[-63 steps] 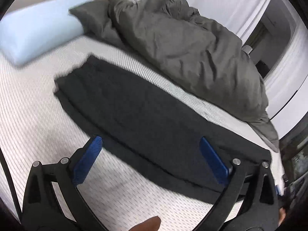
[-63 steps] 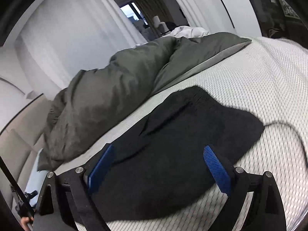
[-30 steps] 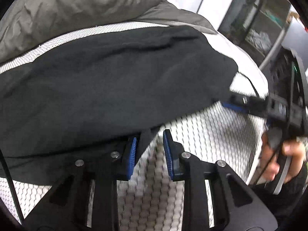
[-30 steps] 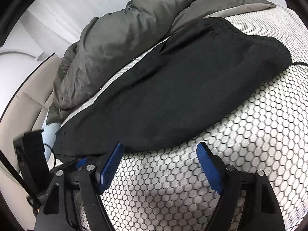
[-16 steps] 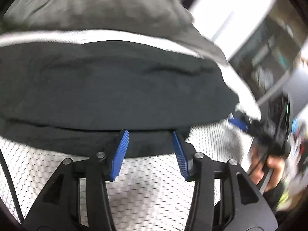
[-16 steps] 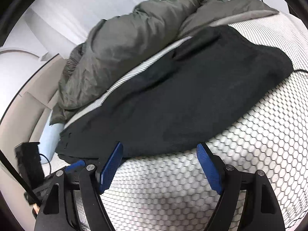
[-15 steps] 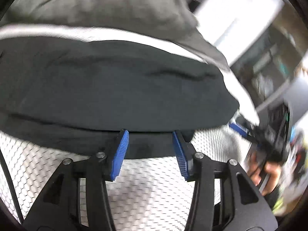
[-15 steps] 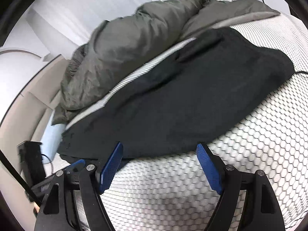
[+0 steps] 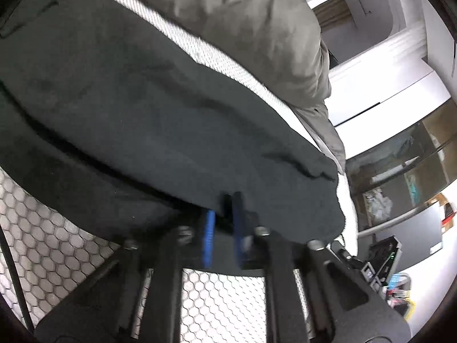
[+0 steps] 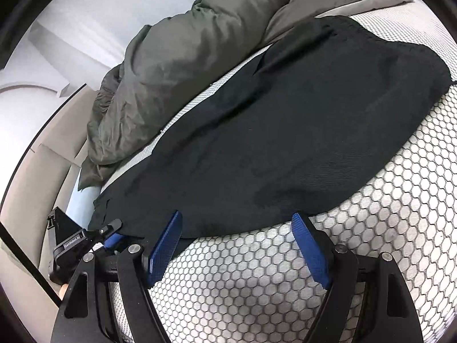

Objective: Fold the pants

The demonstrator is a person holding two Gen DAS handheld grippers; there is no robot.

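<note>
Pants: black, lying flat and long on the bed, near its front edge.
Left tongs: their jaws have just been closing; now they pinch the near edge of the pants between the blue pads.
Right tongs: wide open, low over the bed, right at the pants' near edge; nothing is between the pads.
Bed: white cover with a honeycomb pattern.
Blanket: gray, bunched up behind the pants.
Pillow: light blue, past the far end of the pants.
</note>
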